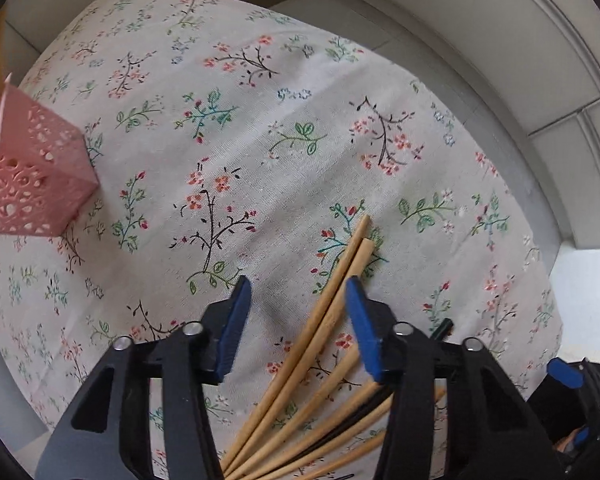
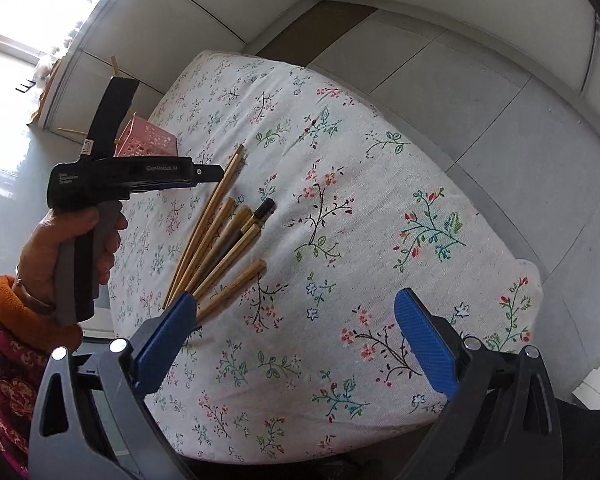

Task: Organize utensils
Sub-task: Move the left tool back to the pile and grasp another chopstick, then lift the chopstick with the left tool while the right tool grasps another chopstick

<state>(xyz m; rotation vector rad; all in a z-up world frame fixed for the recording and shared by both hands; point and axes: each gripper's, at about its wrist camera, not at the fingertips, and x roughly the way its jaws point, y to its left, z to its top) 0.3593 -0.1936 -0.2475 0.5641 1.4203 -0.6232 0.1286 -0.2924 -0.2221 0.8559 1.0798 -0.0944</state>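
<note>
The chopsticks (image 2: 216, 248) lie fanned on the floral-clothed desk (image 2: 340, 168), thick ends spreading toward its middle, narrow ends converging toward its near-left edge. The left gripper (image 1: 298, 300) points down over them, fingers (image 1: 236, 320) spread partway with two sticks lying between them; no pad presses a stick. The right gripper (image 2: 296, 320) hovers at the desk's near edge, fingers (image 2: 424, 344) spread wide, nothing between them, one fingertip overlapping the fan's narrow end in view. The pink perforated holder (image 1: 32, 176) stands well apart from the chopsticks, at the desk's far-left edge, with one stick rising from it. Open cloth extends right of the chopsticks to the desk's right edge. The fan's narrow ends are cut off behind the left gripper body; a dark stick among them is hard to make out.
</note>
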